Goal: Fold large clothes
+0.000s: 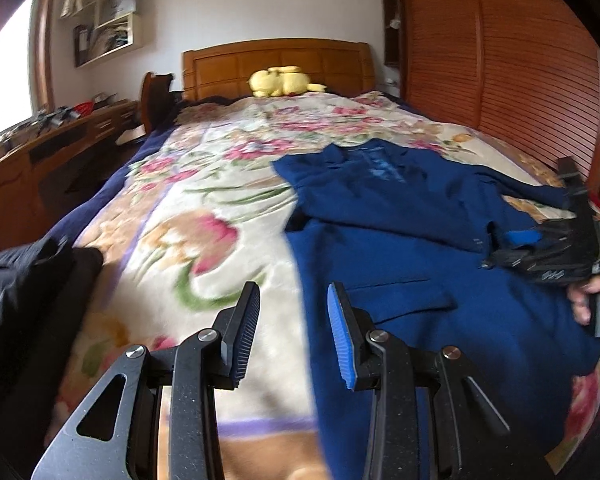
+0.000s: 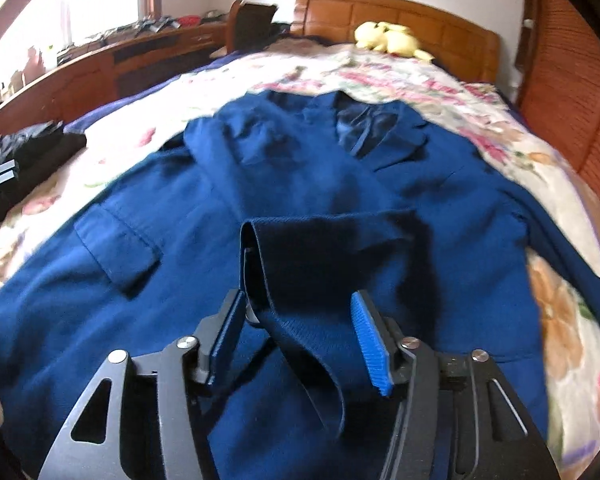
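A large blue jacket [image 2: 308, 184] lies spread face up on the floral bedspread [image 2: 560, 312], collar toward the headboard. One sleeve is folded across its chest, and its cuff [image 2: 300, 264] lies loose between the open jaws of my right gripper [image 2: 300, 332], which hovers over the jacket's lower half. In the left wrist view the jacket [image 1: 440, 280] lies to the right. My left gripper [image 1: 292, 320] is open and empty, above the jacket's left edge where it meets the bedspread [image 1: 188, 216]. The right gripper [image 1: 548, 256] shows there at the far right, held by a hand.
A pile of black clothes [image 1: 24, 280] sits at the bed's left edge, also in the right wrist view [image 2: 24, 152]. A yellow plush toy [image 1: 284, 82] lies by the wooden headboard [image 1: 276, 60]. A wooden desk [image 1: 40, 152] stands left, a louvred wardrobe [image 1: 520, 80] right.
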Tool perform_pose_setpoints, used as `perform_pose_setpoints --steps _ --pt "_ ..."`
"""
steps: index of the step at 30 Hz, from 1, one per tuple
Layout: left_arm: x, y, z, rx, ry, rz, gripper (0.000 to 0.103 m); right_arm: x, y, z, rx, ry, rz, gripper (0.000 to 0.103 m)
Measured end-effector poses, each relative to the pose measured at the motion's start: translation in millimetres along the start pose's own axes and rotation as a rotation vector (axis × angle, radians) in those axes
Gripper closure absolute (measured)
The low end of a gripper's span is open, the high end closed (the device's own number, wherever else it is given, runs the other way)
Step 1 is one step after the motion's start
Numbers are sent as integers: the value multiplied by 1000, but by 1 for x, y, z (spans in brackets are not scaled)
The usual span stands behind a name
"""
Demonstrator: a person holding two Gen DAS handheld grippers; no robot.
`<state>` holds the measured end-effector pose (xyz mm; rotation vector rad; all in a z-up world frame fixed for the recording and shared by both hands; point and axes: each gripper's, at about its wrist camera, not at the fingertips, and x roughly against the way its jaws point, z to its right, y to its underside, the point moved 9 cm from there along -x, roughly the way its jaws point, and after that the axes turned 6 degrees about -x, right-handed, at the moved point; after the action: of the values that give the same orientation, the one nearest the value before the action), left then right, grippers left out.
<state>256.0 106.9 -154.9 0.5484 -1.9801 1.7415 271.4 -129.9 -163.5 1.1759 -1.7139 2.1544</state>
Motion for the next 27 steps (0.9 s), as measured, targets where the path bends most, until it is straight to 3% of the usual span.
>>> perform_pose_setpoints --steps 3,8,13,19,27 --pt "-6 -13 22 -29 28 -5 67 -16 7 7 -20 -32 -26 38" --pt "-27 -40 64 -73 88 -11 67 -13 8 23 -111 -127 -4 37" --pt "-55 -59 95 -89 124 -19 67 -11 6 26 -115 -98 13 37" --pt "-91 -53 110 -101 121 -58 67 -9 8 17 -112 -87 13 37" --pt "-108 -28 120 -104 144 -95 67 -9 8 16 -118 -89 11 38"
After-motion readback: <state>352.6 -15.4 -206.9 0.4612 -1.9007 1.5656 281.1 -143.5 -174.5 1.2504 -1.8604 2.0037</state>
